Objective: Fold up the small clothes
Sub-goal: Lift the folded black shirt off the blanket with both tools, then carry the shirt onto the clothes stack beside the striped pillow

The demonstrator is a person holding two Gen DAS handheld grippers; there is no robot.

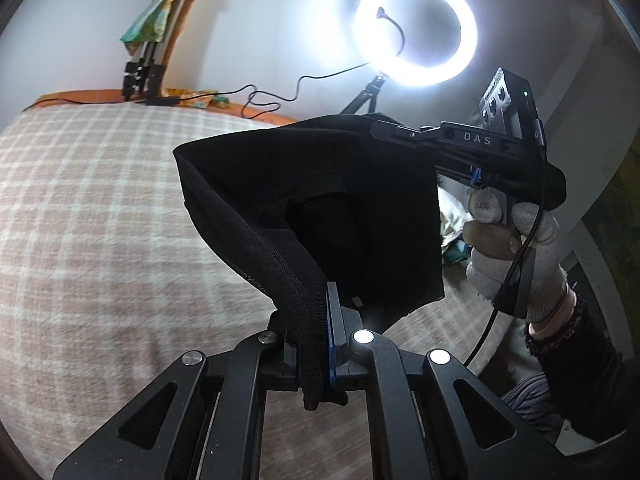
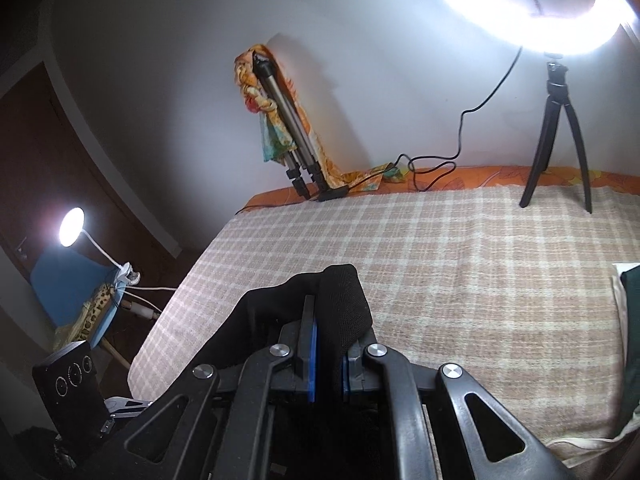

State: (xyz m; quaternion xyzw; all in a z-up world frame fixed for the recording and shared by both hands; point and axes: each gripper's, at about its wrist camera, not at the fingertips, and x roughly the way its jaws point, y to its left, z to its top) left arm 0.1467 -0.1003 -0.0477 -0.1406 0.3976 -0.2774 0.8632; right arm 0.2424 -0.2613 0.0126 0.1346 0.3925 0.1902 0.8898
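A small black knit garment (image 1: pixel 320 200) hangs in the air above the checked blanket (image 1: pixel 100 200), stretched between both grippers. My left gripper (image 1: pixel 320 344) is shut on one edge of it, low in the left wrist view. My right gripper (image 2: pixel 326 340) is shut on another edge of the black garment (image 2: pixel 340 300). In the left wrist view the right gripper's body (image 1: pixel 480 144) shows at the garment's upper right, held by a gloved hand (image 1: pixel 516 248). Most of the garment is hidden in the right wrist view.
A lit ring light (image 1: pixel 416 30) on a small black tripod (image 2: pixel 560 136) stands at the bed's far side. A folded tripod with a colourful cloth (image 2: pixel 280 120) leans on the wall, cables beside it. A desk lamp (image 2: pixel 72 226) stands left of the bed. Other clothes (image 2: pixel 632 320) lie at the right.
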